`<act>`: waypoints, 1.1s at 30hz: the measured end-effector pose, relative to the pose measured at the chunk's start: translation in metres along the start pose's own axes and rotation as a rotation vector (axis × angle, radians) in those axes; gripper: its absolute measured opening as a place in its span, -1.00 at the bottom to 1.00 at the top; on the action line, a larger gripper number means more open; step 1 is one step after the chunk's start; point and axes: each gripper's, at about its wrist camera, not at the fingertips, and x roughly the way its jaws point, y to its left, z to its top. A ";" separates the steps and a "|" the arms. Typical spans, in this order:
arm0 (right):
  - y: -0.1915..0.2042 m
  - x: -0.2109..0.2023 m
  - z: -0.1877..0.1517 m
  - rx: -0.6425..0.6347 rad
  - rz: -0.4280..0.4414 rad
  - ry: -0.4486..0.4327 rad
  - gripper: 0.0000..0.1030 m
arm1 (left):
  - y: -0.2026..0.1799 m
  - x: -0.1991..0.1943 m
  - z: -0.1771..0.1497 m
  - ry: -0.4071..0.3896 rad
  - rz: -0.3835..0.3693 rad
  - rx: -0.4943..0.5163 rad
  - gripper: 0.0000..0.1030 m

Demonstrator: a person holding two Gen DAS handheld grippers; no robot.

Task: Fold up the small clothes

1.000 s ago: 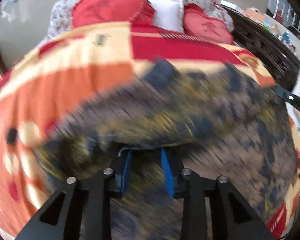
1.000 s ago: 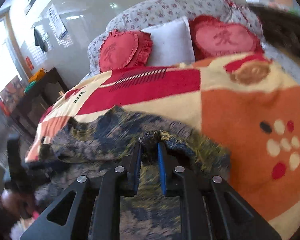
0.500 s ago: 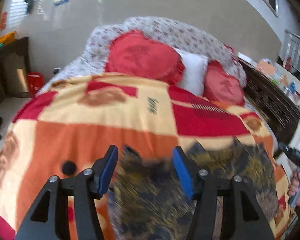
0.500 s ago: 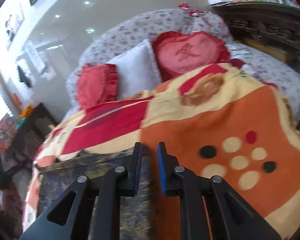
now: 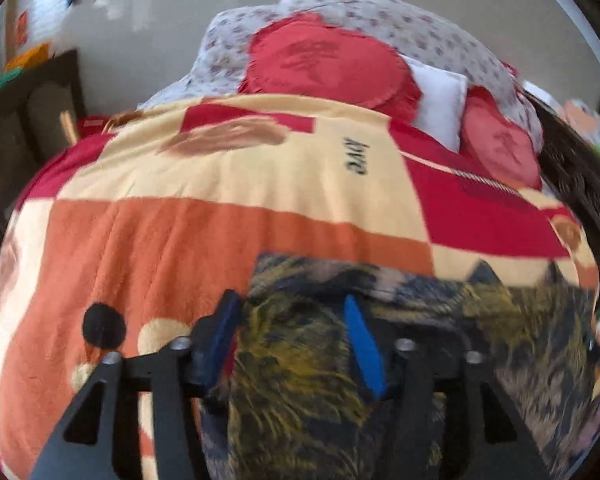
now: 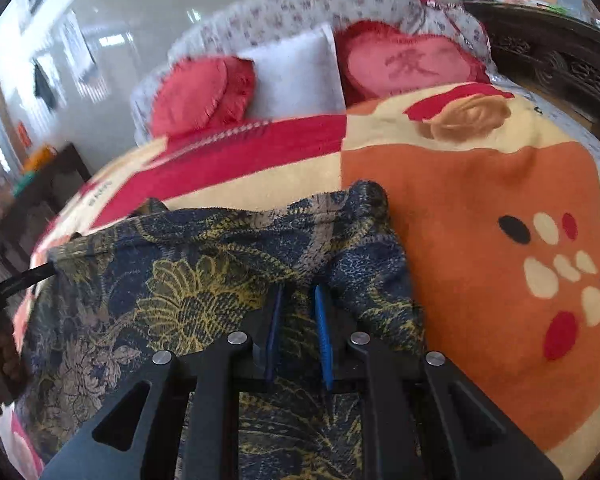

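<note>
Lying on the bed's orange, red and cream blanket [image 6: 480, 184], the dark blue and yellow floral garment [image 6: 188, 280] spreads from 6 toward 9 o'clock in the right wrist view. Right gripper [image 6: 298, 308]: fingers nearly together, pinching a raised fold of the garment. Left gripper [image 5: 292, 320]: fingers apart over the garment's blurred edge, gripping nothing. Red heart cushions [image 6: 408, 66] and a white pillow [image 6: 296, 76] sit at 12 o'clock.
</note>
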 end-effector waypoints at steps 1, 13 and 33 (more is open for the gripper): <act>-0.001 0.000 -0.003 0.004 0.003 -0.010 -1.00 | 0.005 0.003 0.000 0.003 -0.012 -0.029 0.45; 0.017 -0.008 0.012 -0.037 -0.101 0.100 -1.00 | 0.013 -0.101 -0.020 -0.058 -0.093 -0.031 0.28; 0.094 -0.079 -0.115 -0.221 0.110 0.164 -1.00 | 0.004 -0.163 -0.228 0.101 -0.294 -0.134 0.36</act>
